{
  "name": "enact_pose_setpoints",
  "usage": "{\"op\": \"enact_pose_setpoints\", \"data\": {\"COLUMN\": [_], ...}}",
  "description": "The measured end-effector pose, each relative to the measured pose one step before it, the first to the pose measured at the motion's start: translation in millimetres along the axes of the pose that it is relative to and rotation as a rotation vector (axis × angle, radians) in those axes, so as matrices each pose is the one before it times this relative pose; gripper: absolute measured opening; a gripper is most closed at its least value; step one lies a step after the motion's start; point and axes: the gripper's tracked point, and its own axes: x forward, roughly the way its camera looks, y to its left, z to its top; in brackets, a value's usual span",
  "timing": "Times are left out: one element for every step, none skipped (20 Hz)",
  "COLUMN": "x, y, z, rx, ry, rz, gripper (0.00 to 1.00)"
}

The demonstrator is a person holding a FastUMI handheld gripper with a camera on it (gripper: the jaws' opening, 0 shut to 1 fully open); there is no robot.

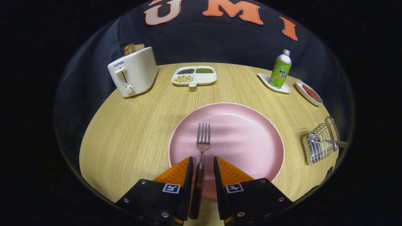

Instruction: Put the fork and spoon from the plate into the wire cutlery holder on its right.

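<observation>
Wooden round tabletop [132, 125] carries pink plate [238, 138] at near edge. Wire cutlery holder [320, 144] near right edge, spoon handle jutting from it. Fork [203, 141] lies on plate, tines toward far edge, dark handle over plate's near rim. Gripper [202, 163] fingers apart, straddling fork handle, small gaps both sides, not clamped.

Bench [132, 131] is topped with pale matt wood grain. Plate [245, 135] looks like smooth, slightly glossy plastic. Fork [202, 141] is shiny metal with a dark wooden-looking handle; cutlery holder [318, 144] is made of bright metal wire.
</observation>
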Motion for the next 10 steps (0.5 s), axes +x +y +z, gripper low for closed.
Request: {"op": "enact_pose_setpoints", "data": {"x": [0.30,3.90,-5.63,0.09,-1.81,-1.23,-3.45,-3.56,-3.97,-4.25], "y": [-0.53,-4.30,-2.78,-3.41,-1.57,-1.38,-0.34,-2.46,-2.02,-3.49], "z": [-0.33,-0.15,-0.75,0.50,0.85,0.93,1.50,1.19,2.49,1.68], "rx": [0.00288,0.00794,0.00968,0.00724,0.00013,0.00079,-0.00203,-0.00347,-0.00115,0.00265], "ry": [0.00460,-0.00048,0.01038,0.00370,0.00346,0.00335,0.00497,0.00126,-0.00031,0.00214], "rz": [-0.00994,-0.01700,-0.01578,-0.00939,0.00040,0.00576,0.00651,0.00707,0.00852,0.00807], "gripper": [0.26,0.18,0.07,0.05,0.03,0.03,0.03,0.03,0.03,0.02]}}
